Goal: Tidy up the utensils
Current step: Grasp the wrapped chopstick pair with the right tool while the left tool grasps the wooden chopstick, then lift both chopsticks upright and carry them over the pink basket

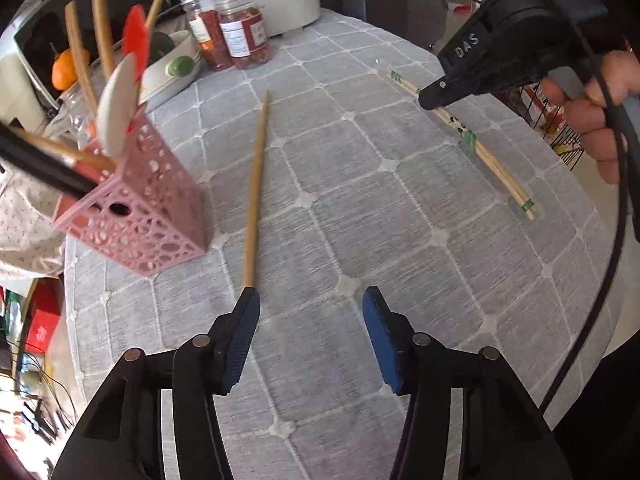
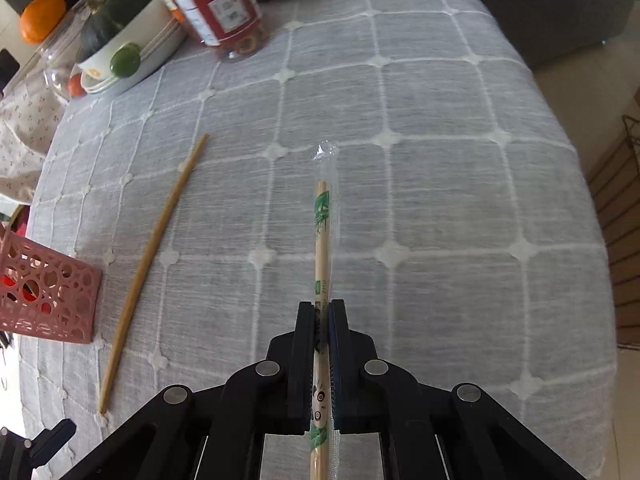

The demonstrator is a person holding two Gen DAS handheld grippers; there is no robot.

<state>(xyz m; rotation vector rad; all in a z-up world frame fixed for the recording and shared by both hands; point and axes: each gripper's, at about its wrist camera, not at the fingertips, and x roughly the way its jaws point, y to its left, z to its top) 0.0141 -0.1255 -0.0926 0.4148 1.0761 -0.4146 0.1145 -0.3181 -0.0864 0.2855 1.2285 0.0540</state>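
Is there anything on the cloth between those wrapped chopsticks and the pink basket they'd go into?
Yes: a single bare chopstick lies on the tablecloth between the wrapped chopsticks, clamped in the right gripper, and the pink basket. It lies flat, so lifting over it should probably clear it. The left gripper is open near its end.

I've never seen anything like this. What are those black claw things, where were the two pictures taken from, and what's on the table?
No robot here: a person holds a black hand-held gripper in each hand, with a camera looking along its jaws. One picture is from the left gripper, jaws open and holding nothing. The other is from the right gripper, jaws shut on wrapped chopsticks. On the grey checked tablecloth lie a bare wooden stick and a pink utensil basket already holding utensils. Behind stand jars, a bowl of vegetables and a white pot.
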